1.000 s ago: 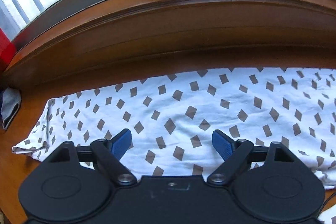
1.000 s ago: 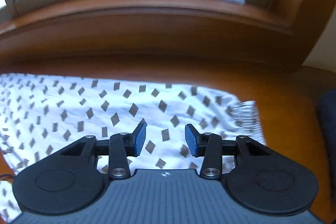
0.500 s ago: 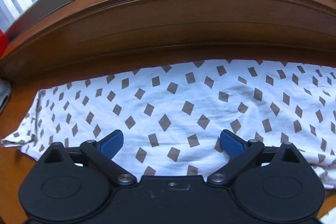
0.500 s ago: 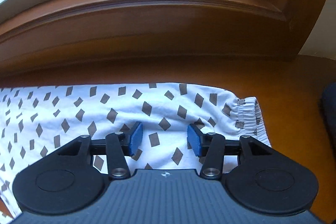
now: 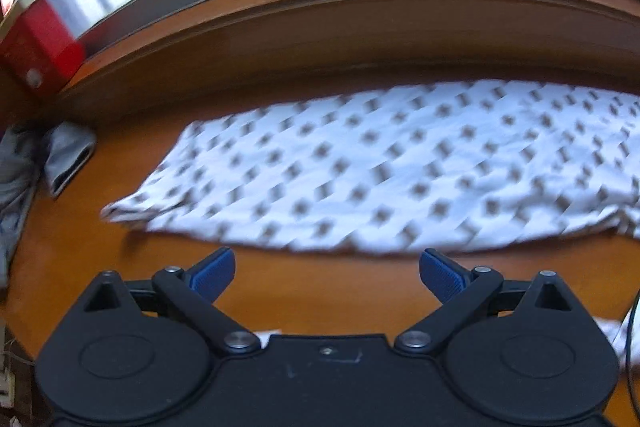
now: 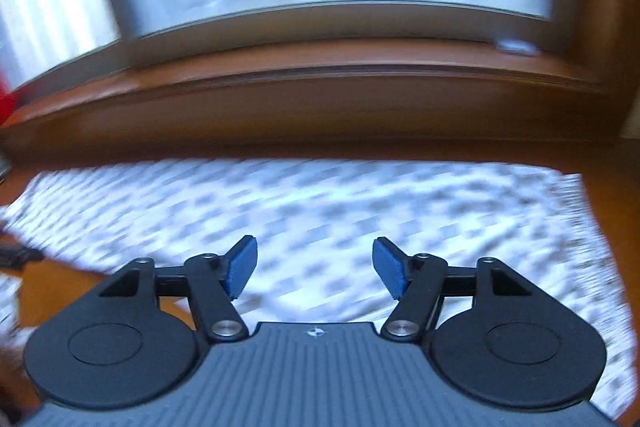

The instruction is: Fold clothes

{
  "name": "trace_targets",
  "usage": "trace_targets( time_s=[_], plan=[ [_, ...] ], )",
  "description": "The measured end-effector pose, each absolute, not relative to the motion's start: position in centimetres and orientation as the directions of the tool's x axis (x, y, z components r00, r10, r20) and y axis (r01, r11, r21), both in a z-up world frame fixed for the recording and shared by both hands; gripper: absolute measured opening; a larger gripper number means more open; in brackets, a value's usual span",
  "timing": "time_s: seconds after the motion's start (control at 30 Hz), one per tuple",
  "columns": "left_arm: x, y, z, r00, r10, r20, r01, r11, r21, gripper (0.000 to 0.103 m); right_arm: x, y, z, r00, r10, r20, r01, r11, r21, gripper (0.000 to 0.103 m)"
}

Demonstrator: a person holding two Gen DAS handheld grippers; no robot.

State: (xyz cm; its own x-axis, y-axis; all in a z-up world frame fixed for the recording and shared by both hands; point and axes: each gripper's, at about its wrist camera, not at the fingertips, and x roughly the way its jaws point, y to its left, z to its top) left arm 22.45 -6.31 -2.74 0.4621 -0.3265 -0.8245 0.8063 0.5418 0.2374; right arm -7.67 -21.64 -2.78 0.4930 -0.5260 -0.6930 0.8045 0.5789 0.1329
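Flanking the patterned garment (image 5: 400, 167): grey cloth (image 5: 66, 155), red box (image 5: 38, 47); left gripper (image 5: 327, 273) wide; right gripper (image 6: 315, 267) opening, empty.

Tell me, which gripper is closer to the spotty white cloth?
Right. The right gripper hangs over the spotty white cloth, jaws opening, nothing between. The left gripper sits back over bare table.

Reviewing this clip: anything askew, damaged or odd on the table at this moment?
Nothing stands out. The patterned garment lies folded into a long flat strip on the wooden table, with grey clothes bunched at its left end. Both views are motion-blurred, so fine damage cannot be judged.
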Motion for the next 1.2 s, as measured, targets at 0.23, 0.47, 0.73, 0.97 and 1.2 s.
trace_targets(
  time_s=[0.23, 0.47, 0.73, 0.97, 1.2],
  plan=[
    [27.2, -1.6, -1.8, 0.465, -0.381, -0.799, 0.839, 0.478, 0.260, 0.099, 1.1, -14.6, -3.3, 0.603, -0.334, -0.725, 0.715, 0.630, 0.303, 0.069],
    [35.8, 2.8, -3.1, 0.324, -0.424, -0.846, 0.927, 0.322, 0.194, 0.099, 11.9, -7.1, -3.7, 0.612, -0.318, -0.724, 0.752, 0.516, 0.410, 0.069],
    [43.1, 5.6, -3.9, 0.239, -0.442, -0.865, 0.966, 0.197, 0.166, 0.099, 19.9, -1.0, -2.1, 0.575, -0.385, -0.723, 0.792, 0.485, 0.372, 0.070],
    [47.3, 7.3, -5.2, 0.185, -0.444, -0.876, 0.966, 0.244, 0.080, 0.099, 25.9, -1.2, -3.2, 0.576, -0.411, -0.707, 0.793, 0.491, 0.360, 0.071],
    [50.1, 8.2, -5.8, 0.207, -0.449, -0.869, 0.957, 0.278, 0.084, 0.099, 32.5, -2.7, -4.8, 0.599, -0.474, -0.646, 0.767, 0.571, 0.293, 0.068]
  ],
)
